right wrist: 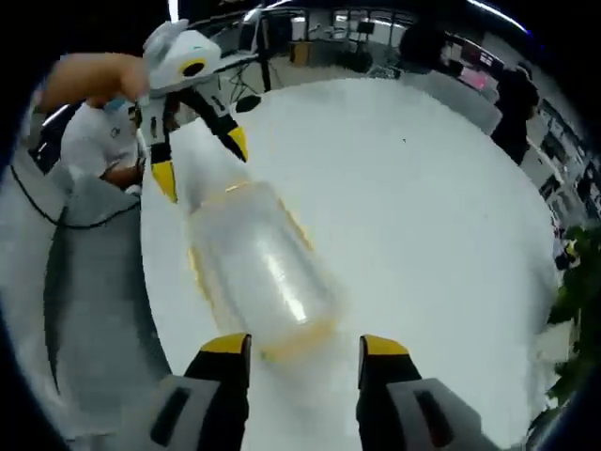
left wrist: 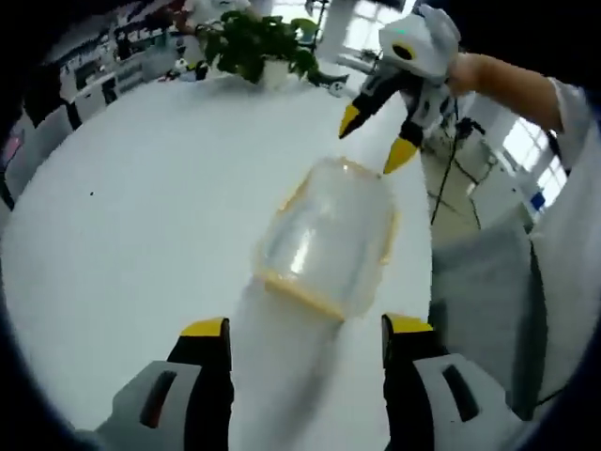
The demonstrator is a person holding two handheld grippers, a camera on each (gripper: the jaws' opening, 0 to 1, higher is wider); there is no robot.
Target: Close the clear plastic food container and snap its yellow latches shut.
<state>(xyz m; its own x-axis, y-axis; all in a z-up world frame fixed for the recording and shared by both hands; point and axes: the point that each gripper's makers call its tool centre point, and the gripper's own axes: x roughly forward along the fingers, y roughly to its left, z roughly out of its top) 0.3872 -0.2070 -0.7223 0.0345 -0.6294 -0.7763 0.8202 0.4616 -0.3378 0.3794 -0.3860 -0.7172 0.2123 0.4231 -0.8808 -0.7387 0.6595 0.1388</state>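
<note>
The clear plastic container (left wrist: 324, 246) lies on the round white table (left wrist: 141, 216), squarely between the two tongs, which face each other across it. In the left gripper view the left gripper (left wrist: 305, 329) stands wide, its two yellow-tipped jaws set apart on either side of the near end of the container and closed on nothing; the container's yellow-edged rim sits just ahead of the tips, blurred, so I cannot tell whether they touch it. Beyond the far end of the container the right gripper (left wrist: 374, 139) comes in, held by a bare forearm (left wrist: 507, 85), its jaws also spread, one tip close by the far rim. In the right gripper view the same arrangement shows from the other side: the right gripper (right wrist: 302, 346) open with the container (right wrist: 258, 268) lying just in front of its tips, and the left gripper (right wrist: 199, 162) past the container's far end with its jaws parted. The yellow latches (right wrist: 299, 228) show as soft streaks along the container's edges; whether they are snapped down I cannot tell. A potted plant (left wrist: 258, 42) stands at the table's far edge, well beyond the right gripper.
</note>
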